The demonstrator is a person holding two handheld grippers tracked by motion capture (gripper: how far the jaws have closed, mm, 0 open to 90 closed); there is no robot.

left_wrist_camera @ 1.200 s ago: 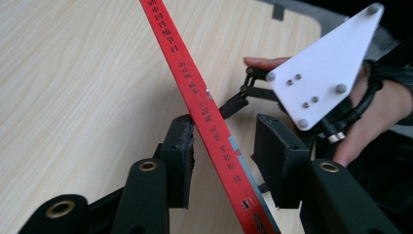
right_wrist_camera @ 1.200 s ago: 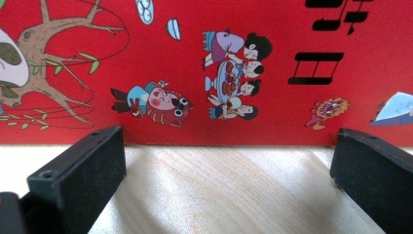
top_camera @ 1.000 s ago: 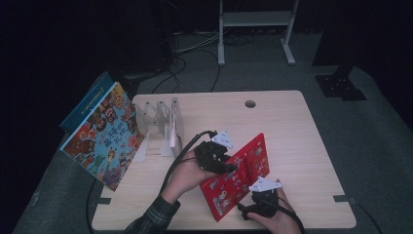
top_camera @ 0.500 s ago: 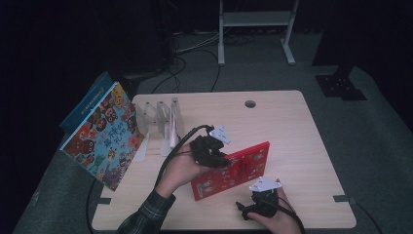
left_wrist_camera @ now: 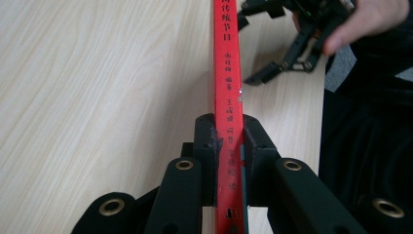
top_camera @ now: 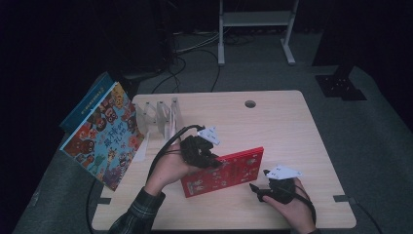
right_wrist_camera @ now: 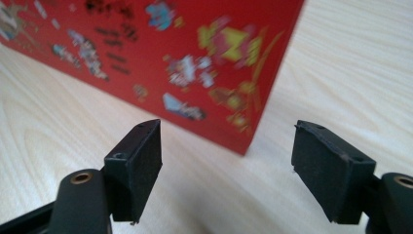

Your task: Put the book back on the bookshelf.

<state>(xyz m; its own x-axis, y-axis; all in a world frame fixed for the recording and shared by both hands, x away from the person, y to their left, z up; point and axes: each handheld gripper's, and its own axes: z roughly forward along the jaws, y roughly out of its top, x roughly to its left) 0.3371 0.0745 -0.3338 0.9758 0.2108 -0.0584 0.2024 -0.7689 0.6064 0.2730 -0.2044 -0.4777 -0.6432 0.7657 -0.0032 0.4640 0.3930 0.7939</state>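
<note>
One book is in play, the red book [top_camera: 224, 168], and over the last second I have tipped it up from lying flat on the table [top_camera: 272, 117] to standing on its long edge near the front; my left gripper [top_camera: 207, 155] is clamped on its spine end, jaws pressed to either cover in the left gripper view [left_wrist_camera: 229, 146]; that tells me the lift is done and the carry toward the clear rack [top_camera: 158, 114] at the back left, beside the big picture book [top_camera: 104, 134], is likely next; my right gripper [top_camera: 258, 190] has let go and sits apart from the book, jaws spread wide [right_wrist_camera: 226, 165].
</note>
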